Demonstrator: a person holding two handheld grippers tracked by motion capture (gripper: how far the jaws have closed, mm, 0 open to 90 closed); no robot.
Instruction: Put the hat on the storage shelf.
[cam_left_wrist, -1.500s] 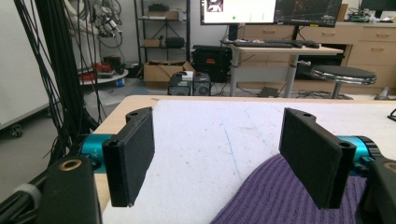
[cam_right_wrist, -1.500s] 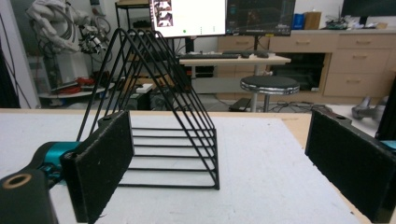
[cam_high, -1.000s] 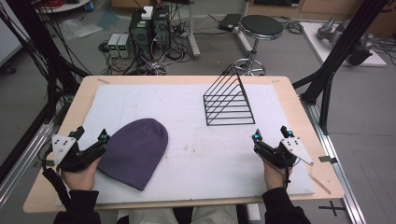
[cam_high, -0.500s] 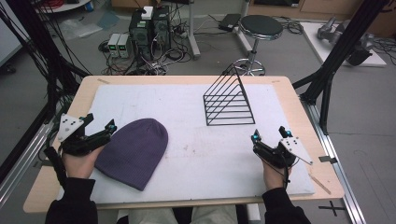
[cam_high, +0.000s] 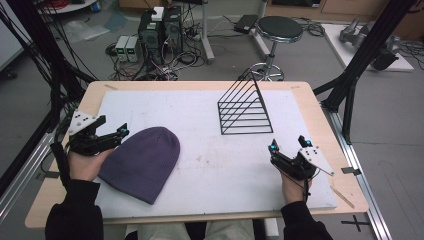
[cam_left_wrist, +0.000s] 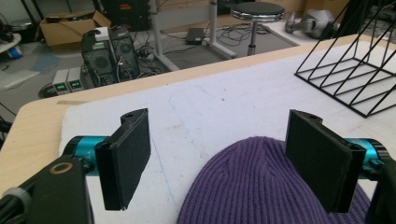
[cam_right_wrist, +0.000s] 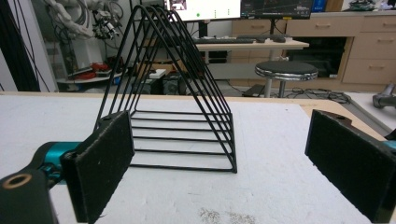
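Observation:
A purple knit beanie (cam_high: 142, 162) lies flat on the white mat (cam_high: 210, 125), left of centre. My left gripper (cam_high: 112, 126) is open at the beanie's upper left edge and points toward it. In the left gripper view the beanie's rounded crown (cam_left_wrist: 266, 186) lies low between the two spread pads (cam_left_wrist: 126, 158), and touches neither. A black wire rack (cam_high: 243, 107) with a triangular profile stands at the back right of the mat. My right gripper (cam_high: 287, 144) hovers open near the front right, facing the rack (cam_right_wrist: 182, 116) from a distance, with nothing between its pads (cam_right_wrist: 350, 158).
The mat covers most of a wooden table (cam_high: 65, 200). Black frame posts (cam_high: 350, 75) rise beside the table's right and left edges. Beyond the far edge are a stool (cam_high: 277, 30), computer cases (cam_high: 160, 30) and cables on the floor.
My left gripper has moved forward along the beanie's left side, up toward its crown. The right gripper has barely shifted. Beanie and rack have stayed in place.

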